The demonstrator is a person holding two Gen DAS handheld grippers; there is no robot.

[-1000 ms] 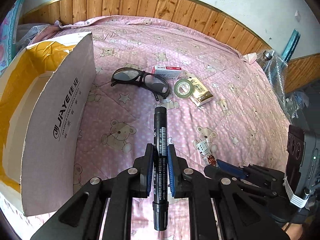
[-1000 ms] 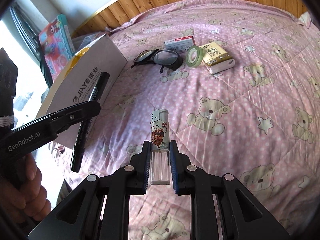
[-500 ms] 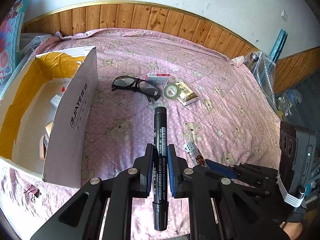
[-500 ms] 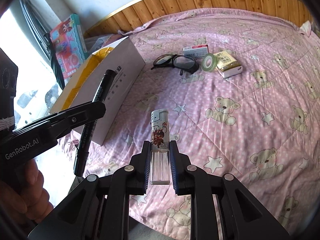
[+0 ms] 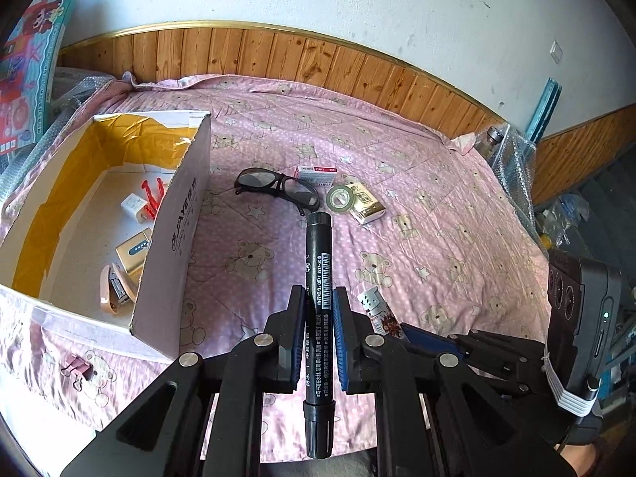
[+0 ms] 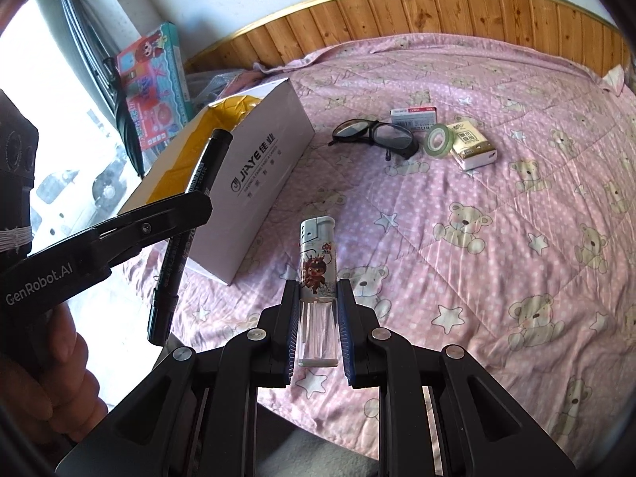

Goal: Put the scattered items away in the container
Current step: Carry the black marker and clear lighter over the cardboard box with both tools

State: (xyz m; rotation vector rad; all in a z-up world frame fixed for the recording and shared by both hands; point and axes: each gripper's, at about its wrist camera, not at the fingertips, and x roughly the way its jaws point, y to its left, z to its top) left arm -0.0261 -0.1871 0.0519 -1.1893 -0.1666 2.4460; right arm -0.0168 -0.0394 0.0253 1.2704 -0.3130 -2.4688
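Above the bed (image 5: pixel 437 183), the left gripper (image 5: pixel 318 310) clamps a black marker (image 5: pixel 318 278), long axis along its fingers, cap toward the glasses (image 5: pixel 278 189); the right gripper (image 6: pixel 318 310) clamps an upright lighter (image 6: pixel 317 254) beside the box (image 6: pixel 258 183).

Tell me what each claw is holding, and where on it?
The left gripper pinches a black marker around its barrel, nearer the bottom end. The right gripper squeezes a lighter by its clear lower body, metal top sticking out.

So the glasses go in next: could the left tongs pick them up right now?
Probably not: the left tongs are shut on the black marker, so they cannot take the glasses until it is dropped; otherwise the path looks free.
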